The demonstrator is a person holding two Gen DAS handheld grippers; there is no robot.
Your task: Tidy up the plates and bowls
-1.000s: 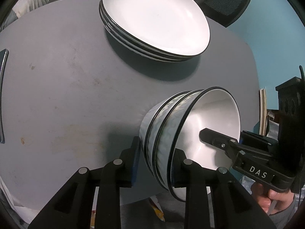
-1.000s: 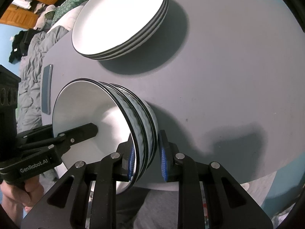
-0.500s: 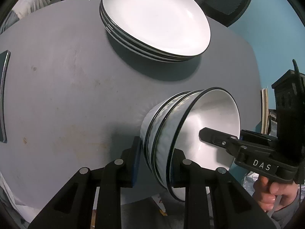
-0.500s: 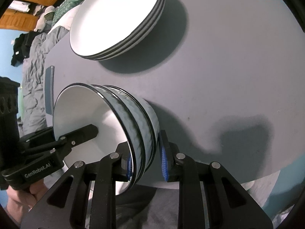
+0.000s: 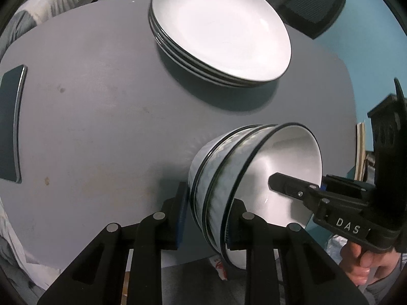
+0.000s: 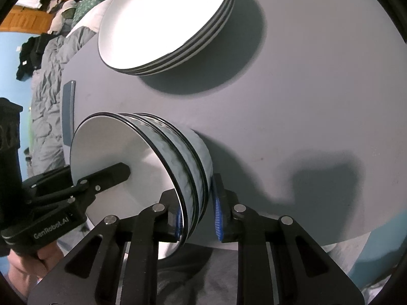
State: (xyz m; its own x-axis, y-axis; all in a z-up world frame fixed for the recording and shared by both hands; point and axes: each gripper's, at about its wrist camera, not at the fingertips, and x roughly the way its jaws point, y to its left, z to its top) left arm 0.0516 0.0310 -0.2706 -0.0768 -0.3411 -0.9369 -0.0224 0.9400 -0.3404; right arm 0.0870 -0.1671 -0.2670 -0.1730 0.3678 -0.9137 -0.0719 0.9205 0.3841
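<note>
Your right gripper [image 5: 276, 181] carries white letters reading "DAS" on its black body at the lower right of the left wrist view, while your left gripper [image 6: 122, 172] shows "GenRobot.AI" at the lower left of the right wrist view. Both tools are clamped on the nested stack of three white, black-rimmed ceramic bowls [image 5: 244, 175], which is tipped on its side just above the near edge of the round grey table [image 5: 101, 117]: each gripper has one finger inside the top bowl and the other against the outside of the stack, one gripper on each side. In the left wrist view the bowls sit at lower centre-right with their mouth facing right; in the right wrist view the same bowls [image 6: 162, 167] sit at lower centre-left, mouth facing left. The stack of white, black-rimmed dinner plates [image 5: 221, 30] rests flat at the top of both views, well apart from the bowls. Only the left wrist view shows the dark mesh office chair [image 5: 313, 2] at upper right and the flat dark phone [image 5: 10, 124] full-on at the left edge; only the right wrist view shows the wooden furniture [image 6: 43, 5] at upper left and the crumpled grey bedding [image 6: 48, 96]. Against a second ago, the plates, bowls and both grips look much the same.
</note>
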